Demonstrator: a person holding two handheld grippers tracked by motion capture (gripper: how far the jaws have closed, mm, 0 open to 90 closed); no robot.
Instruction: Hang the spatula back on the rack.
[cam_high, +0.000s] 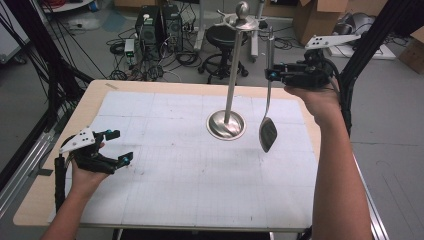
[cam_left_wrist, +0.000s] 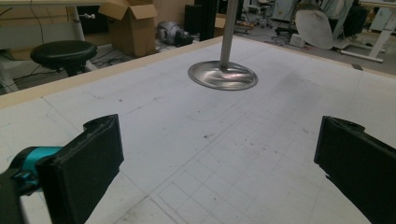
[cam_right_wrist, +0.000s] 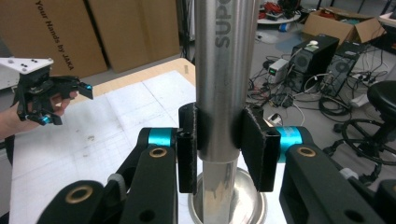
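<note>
Fig.: R gripper (cam_high: 271, 75) pinches spatula (cam_high: 268, 134) handle, long axis vertical, just right of stand (cam_high: 226, 125), nearer hand. L gripper (cam_high: 116, 146) spread, empty, well left of stand.

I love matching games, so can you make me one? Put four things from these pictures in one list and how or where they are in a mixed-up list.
Things:
1. left hand-held gripper
2. right hand-held gripper
3. stand
4. stool

States or places:
A. beyond the table
B. open, holding nothing
C. upright on the table
D. shut on the spoon

Pairs: 1-B, 2-D, 3-C, 4-A
</note>
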